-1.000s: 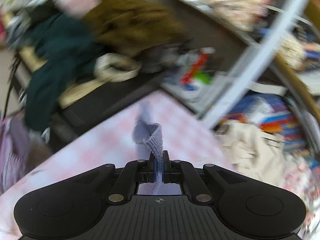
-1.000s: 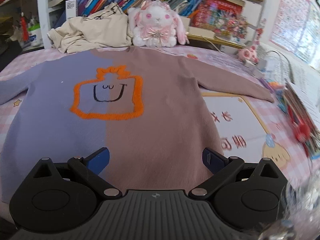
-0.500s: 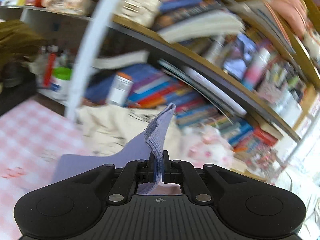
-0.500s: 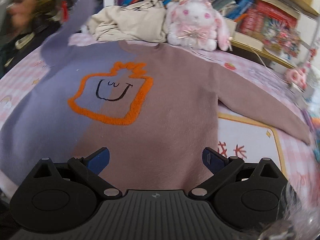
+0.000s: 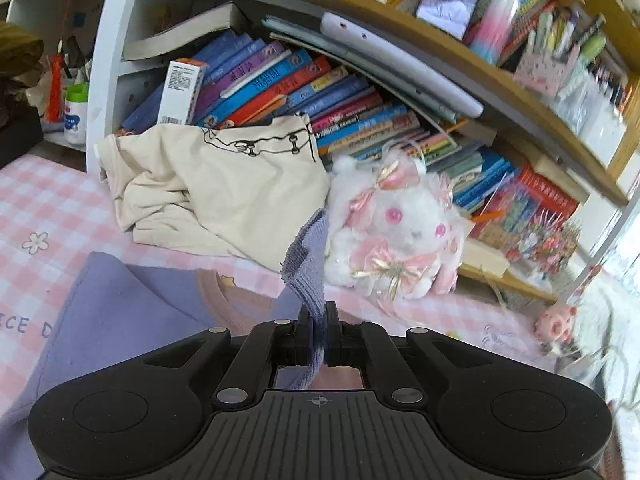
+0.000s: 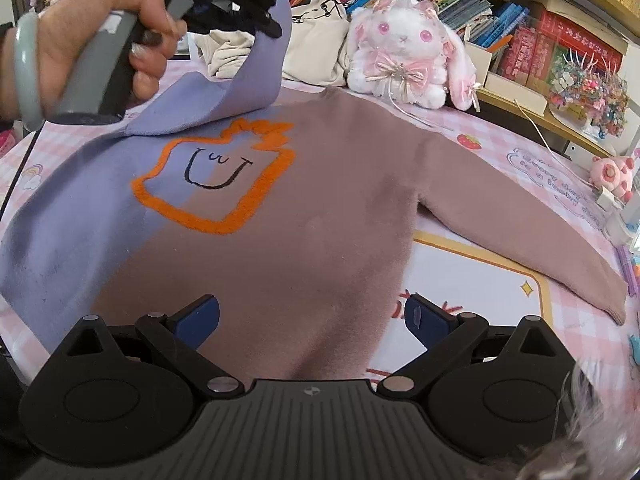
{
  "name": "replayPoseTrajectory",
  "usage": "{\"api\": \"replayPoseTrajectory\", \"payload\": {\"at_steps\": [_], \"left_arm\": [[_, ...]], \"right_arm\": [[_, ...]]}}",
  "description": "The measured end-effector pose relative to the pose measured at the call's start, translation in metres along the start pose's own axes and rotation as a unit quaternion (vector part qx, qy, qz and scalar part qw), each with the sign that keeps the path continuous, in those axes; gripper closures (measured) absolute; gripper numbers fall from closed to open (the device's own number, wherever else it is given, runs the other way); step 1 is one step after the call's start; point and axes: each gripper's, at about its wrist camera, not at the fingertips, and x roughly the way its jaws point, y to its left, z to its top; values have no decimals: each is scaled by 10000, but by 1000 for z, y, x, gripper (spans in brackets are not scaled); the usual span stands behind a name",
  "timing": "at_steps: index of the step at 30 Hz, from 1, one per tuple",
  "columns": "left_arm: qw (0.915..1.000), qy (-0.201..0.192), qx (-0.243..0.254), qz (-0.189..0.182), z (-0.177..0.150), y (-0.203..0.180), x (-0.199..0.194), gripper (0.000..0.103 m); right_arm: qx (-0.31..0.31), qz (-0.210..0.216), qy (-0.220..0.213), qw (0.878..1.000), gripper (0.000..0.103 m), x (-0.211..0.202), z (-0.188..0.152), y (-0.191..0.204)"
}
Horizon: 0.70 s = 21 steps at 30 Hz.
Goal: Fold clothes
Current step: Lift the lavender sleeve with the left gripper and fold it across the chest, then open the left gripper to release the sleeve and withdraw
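Lilac sleeve lifted over the spread sweater

The left hand-held gripper (image 5: 319, 320) is clamped on the ribbed cuff of the lilac sleeve (image 6: 256, 80), holding it above the chest of the half-lilac, half-mauve knitted sweater (image 6: 304, 216) (orange outline motif with a drawn face), which lies flat on the pink checked worktop (image 6: 496, 148). The right hand-held gripper (image 6: 312, 316) hovers over the hem, jaws wide apart and empty. A white plush rabbit (image 6: 404, 52) sits beyond the collar.

Wooden bookshelf (image 5: 400, 28) behind, crammed with leaning books (image 5: 280, 80). White shelf upright (image 5: 108, 60) at left. Pink checked surface (image 5: 48, 208) below. Bright daylight at right edge.
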Motion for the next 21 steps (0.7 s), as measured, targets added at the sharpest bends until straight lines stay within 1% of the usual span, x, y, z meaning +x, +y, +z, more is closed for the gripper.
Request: {"api": "replayPoseTrajectory", "payload": {"at_steps": [1, 2, 3, 4, 5, 7, 8, 11, 12, 14, 15, 16, 17, 18, 19, 21], "left_arm": [[9999, 79, 46, 54, -1, -3, 3, 96], [9997, 228, 41, 27, -1, -5, 7, 85], [9994, 332, 72, -32, -2, -7, 6, 64], [9990, 423, 112, -95, -2, -8, 4, 54], [9984, 513, 152, -157, -3, -9, 2, 45], [9981, 277, 533, -134, -7, -8, -23, 44], [9971, 179, 728, -93, -10, -6, -36, 40], [9909, 183, 1216, 539, -29, 18, -73, 40], [9869, 248, 1350, 850, -39, 29, -84, 40], [9757, 418, 1566, 1473, -59, 52, -104, 40], [9696, 523, 1623, 1755, -72, 65, -116, 40], [9648, 608, 1659, 1948, -83, 77, -125, 40], [9615, 679, 1663, 2082, -92, 87, -132, 40], [9582, 748, 1659, 2206, -101, 96, -138, 40], [9567, 818, 1624, 2271, -107, 106, -143, 40], [9596, 891, 1439, 2248, -114, 123, -148, 40]], "right_arm": [[24, 0, 8, 10000, 3, 0, -1, -2], [64, -5, 20, 10000, 3, -1, -2, -5], [110, -9, 30, 9999, 3, -1, -3, -7], [156, -14, 41, 9999, 3, -1, -3, -9], [204, -12, 52, 9998, 3, -1, -4, -11], [315, 43, 78, 9995, 3, -2, -6, -14], [380, 79, 90, 9992, 3, -2, -7, -16], [568, 175, 110, 9982, 5, 0, -8, -19], [639, 190, 107, 9977, 5, 1, -8, -20], [791, 198, 114, 9966, 9, 1, -9, -22], [868, 187, 126, 9960, 14, 2, -10, -23], [937, 147, 161, 9954, 18, 2, -10, -23], [1004, 104, 193, 9947, 22, 2, -11, -24], [1061, 50, 217, 9941, 24, 2, -11, -24], [1122, -6, 237, 9934, 26, 1, -12, -24], [1228, -124, 290, 9919, 28, 0, -14, -23]]}}
